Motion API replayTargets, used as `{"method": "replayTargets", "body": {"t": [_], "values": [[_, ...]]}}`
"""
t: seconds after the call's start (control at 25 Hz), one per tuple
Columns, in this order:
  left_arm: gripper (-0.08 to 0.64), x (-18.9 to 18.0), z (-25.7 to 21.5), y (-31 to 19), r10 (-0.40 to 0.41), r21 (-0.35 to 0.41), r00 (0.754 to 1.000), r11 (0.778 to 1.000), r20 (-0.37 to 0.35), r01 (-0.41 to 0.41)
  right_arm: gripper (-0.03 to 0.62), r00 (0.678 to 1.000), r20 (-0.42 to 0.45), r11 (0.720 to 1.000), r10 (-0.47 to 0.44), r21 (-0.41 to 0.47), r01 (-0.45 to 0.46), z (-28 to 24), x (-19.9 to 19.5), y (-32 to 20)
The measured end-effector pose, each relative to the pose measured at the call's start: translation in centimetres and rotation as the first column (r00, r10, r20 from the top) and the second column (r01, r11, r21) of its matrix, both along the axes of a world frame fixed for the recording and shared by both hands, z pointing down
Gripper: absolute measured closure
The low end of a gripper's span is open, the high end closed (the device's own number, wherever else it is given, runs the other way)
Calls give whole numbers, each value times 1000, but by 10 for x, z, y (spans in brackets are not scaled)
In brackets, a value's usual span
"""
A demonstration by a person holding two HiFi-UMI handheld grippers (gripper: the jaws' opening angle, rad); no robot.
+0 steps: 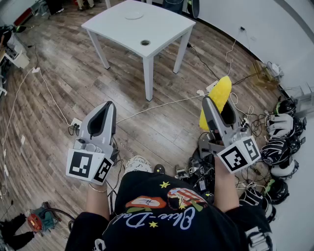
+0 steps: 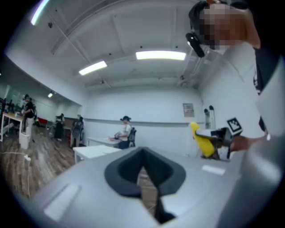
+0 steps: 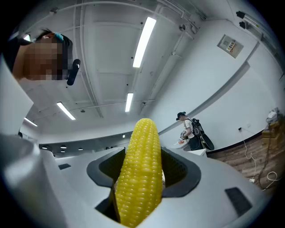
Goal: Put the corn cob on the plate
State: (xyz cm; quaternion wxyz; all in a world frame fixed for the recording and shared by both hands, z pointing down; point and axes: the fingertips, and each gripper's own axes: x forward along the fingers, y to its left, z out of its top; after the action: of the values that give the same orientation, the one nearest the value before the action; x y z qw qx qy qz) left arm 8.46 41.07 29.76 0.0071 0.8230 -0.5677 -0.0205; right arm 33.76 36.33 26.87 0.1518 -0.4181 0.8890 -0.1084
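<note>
Broadly, the carry stage of the task, read across the head view from left to right. At lower left, the left gripper (image 1: pixel 109 105) points level with its jaws drawn together and nothing between them; it has no part in this step and is best kept out to the side. At upper centre stands a white table (image 1: pixel 162 29), and on its far part lies a pale round disc, taken here to be the plate (image 1: pixel 134 15) (the smaller ring nearer the front edge looks like a cable hole, not a dish). At centre right, the right gripper (image 1: pixel 218 110) is clenched on the corn cob (image 1: pixel 219 94), gripping its lower part so that most of the cob juts beyond the jaw tips, angled slightly upward. The cob is thus in the air above the wooden floor, well apart from the plate.

Advice for the step: hold the grip firm during the walk to the table, since the cob is round and held near one end and may pivot. Mind the white cable (image 1: pixel 162 105) trailing across the floor between the person and the table. Bring the cob over the plate, lower it until it lies along the surface, and only then release.

Counts: two grippers; one corn cob; one table; one plate; one heap of helmets (image 1: pixel 282 142) at the right edge, too overlapped for an exact count.
</note>
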Motion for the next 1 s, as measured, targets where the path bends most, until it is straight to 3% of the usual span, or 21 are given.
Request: {"method": "replayTargets", "body": {"t": [0.24, 0.4, 0.68, 1.0], "values": [[572, -43, 21, -52, -43, -32, 999, 999, 1, 43, 332, 999, -9, 999, -31, -28, 31, 17, -37, -59], [572, -88, 23, -115, -50, -2, 999, 999, -6, 50, 332, 999, -10, 999, -49, -19, 49, 19, -88, -122], [572, -167, 13, -246, -4, 22, 1000, 1000, -22, 5, 333, 999, -15, 999, -34, -8, 34, 4, -180, -256], [572, -237, 18, -347, 25, 3, 999, 1000, -35, -24, 333, 999, -35, 999, -33, -33, 32, 6, -259, -350]]}}
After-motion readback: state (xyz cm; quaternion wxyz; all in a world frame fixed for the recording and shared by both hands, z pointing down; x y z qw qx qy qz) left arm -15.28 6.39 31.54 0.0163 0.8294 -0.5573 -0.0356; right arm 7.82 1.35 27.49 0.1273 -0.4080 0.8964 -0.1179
